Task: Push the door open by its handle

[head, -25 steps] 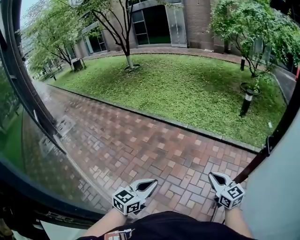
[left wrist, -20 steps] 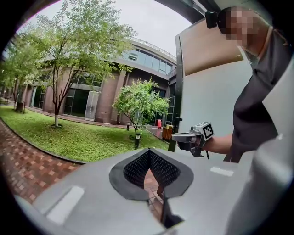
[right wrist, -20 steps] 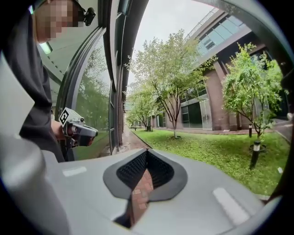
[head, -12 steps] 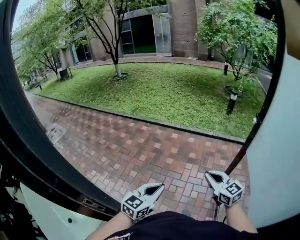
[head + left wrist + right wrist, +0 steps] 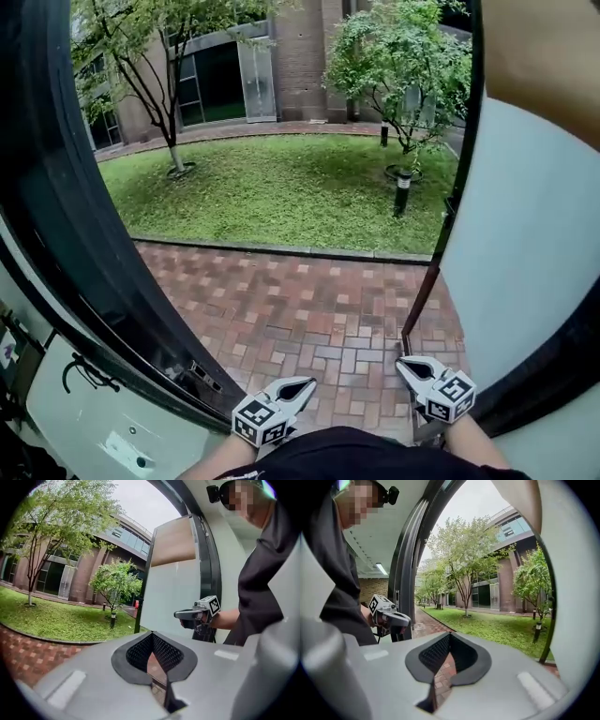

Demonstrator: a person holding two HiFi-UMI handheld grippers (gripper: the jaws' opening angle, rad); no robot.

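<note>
The dark-framed glass door point(image 5: 66, 216) stands swung open at the left of the head view, and I see no handle on it. My left gripper point(image 5: 306, 384) is held low by my body, shut and empty. My right gripper point(image 5: 403, 364) is beside it near the dark post point(image 5: 427, 281), also shut and empty. In the left gripper view the pads point(image 5: 161, 651) meet over brick paving, with the right gripper point(image 5: 180, 614) off to the right. In the right gripper view the pads point(image 5: 436, 653) meet too, and the left gripper point(image 5: 407, 618) shows at the left. Neither gripper touches the door.
A white wall panel point(image 5: 525, 244) fills the right side. Red brick paving point(image 5: 309, 300) lies straight ahead, then a lawn point(image 5: 281, 187) with trees, a bollard lamp point(image 5: 401, 192) and a brick building. A white panel with a black cable point(image 5: 84, 370) sits low at the left.
The dark door frame has swept up the left side and the white panel at the right has grown. Both grippers stayed shut, low in front of my body.
</note>
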